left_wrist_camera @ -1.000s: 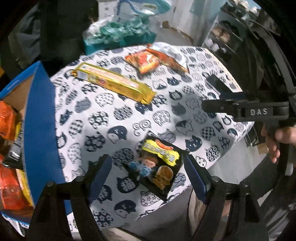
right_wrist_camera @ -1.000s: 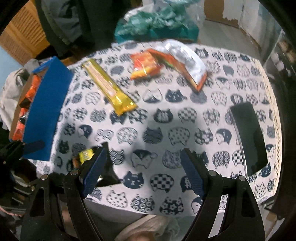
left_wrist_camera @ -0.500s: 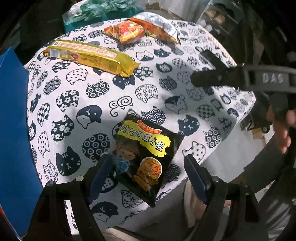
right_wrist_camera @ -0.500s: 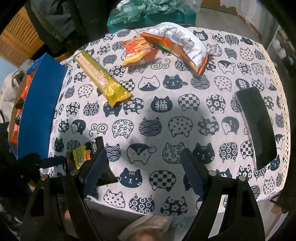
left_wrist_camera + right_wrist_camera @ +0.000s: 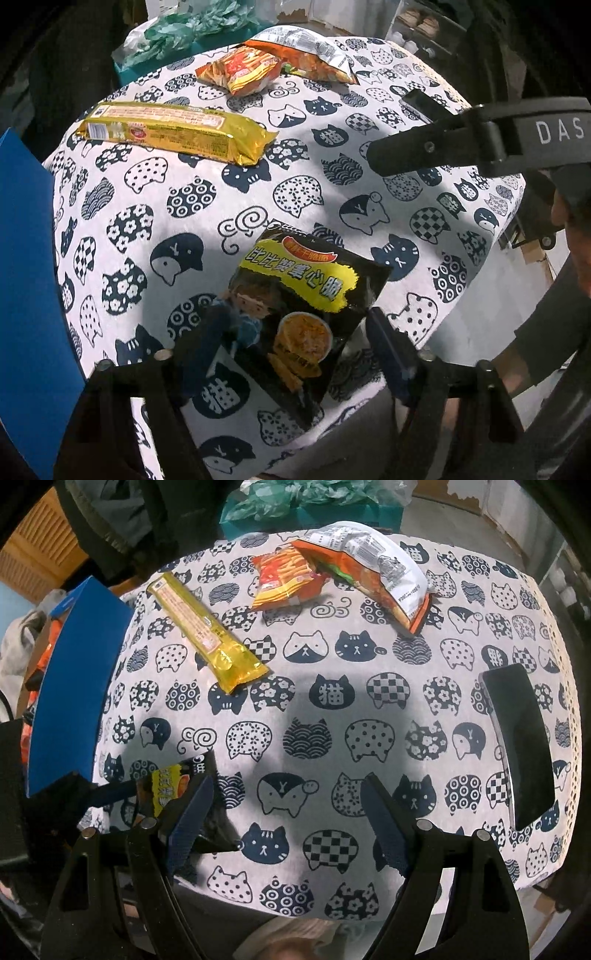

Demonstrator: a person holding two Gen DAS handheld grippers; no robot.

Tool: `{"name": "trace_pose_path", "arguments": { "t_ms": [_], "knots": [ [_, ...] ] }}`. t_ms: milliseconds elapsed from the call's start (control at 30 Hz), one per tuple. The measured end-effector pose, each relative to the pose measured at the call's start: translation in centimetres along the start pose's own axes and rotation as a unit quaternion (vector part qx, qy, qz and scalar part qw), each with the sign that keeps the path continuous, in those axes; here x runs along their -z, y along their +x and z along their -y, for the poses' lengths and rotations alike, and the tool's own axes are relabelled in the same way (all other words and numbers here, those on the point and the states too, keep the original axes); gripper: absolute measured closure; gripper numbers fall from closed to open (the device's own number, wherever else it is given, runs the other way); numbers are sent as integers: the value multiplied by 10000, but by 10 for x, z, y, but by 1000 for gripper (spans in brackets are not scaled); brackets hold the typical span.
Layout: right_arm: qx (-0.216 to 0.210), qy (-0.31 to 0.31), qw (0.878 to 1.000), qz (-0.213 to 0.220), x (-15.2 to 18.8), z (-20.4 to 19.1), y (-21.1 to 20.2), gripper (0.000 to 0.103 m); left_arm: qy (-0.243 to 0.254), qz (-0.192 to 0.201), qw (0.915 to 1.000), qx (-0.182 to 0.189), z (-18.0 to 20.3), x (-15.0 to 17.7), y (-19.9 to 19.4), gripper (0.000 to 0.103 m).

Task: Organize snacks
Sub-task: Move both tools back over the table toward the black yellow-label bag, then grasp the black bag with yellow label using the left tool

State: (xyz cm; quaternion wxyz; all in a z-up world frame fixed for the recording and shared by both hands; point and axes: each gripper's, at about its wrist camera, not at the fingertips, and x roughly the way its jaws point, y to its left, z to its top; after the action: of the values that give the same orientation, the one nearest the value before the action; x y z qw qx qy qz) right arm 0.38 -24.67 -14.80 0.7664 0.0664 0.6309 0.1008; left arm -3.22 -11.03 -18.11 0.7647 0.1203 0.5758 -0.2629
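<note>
The blue box (image 5: 70,686) stands at the left edge of the cat-print tablecloth (image 5: 332,738). The left wrist view cuts it to one blue wall (image 5: 29,295); only the right wrist view shows the orange packets (image 5: 44,657) inside it, partly hidden.

Right of the box, at the near edge of the cloth, lies the black snack packet (image 5: 295,314). The left gripper (image 5: 291,339) is spread wide, one finger on each side of the packet; contact cannot be confirmed. In the right wrist view the packet (image 5: 170,782) is mostly hidden behind a gripper finger.

Farther back from the box lie the long yellow packet (image 5: 207,631), the small orange packet (image 5: 288,579) and the silver-and-orange bag (image 5: 373,565).

The right gripper (image 5: 284,823) is spread wide over bare cloth, holding nothing. The black phone (image 5: 517,742) lies farthest from the box; the left wrist view shows only its corner (image 5: 421,105).
</note>
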Motion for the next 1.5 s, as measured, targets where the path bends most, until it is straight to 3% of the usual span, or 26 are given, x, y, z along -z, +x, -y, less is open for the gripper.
{"name": "trace_pose_path", "arguments": {
  "t_ms": [233,400,533,667,867,1000,1067,1133,1200,1433,1500],
  "knots": [
    [7,21,10000,-14,-1,1,2,21,-94,152,9998,-3,-4,-7,1,56],
    [25,47,10000,-11,-4,3,5,21,-138,286,9994,-137,-4,-8,-6,63],
    [-4,60,10000,19,-9,2,6,21,-295,417,9981,-341,-9,-9,-13,81],
    [-21,-15,9999,116,-18,-1,4,21,-617,486,9963,-356,-24,-10,-19,81],
    [38,-16,9999,120,-25,-1,10,21,-685,598,9946,-495,-36,-9,-24,81],
    [41,12,10000,71,-27,-1,13,21,-502,504,9963,-485,-38,-9,-19,76],
    [34,12,10000,77,-28,-1,13,21,-435,369,9978,-352,-38,-10,-17,59],
    [19,32,9999,100,-29,-1,11,21,-392,338,9981,-342,-37,-10,-19,31],
    [-8,59,9999,129,-30,-1,10,21,-307,438,9974,-488,-36,-11,-26,23],
    [-88,111,9998,145,-30,4,7,21,-4,363,9969,-694,-40,-22,-20,17],
    [-99,128,9998,133,-29,6,8,21,-281,242,9984,-422,-48,-24,-14,17]
  ]
}}
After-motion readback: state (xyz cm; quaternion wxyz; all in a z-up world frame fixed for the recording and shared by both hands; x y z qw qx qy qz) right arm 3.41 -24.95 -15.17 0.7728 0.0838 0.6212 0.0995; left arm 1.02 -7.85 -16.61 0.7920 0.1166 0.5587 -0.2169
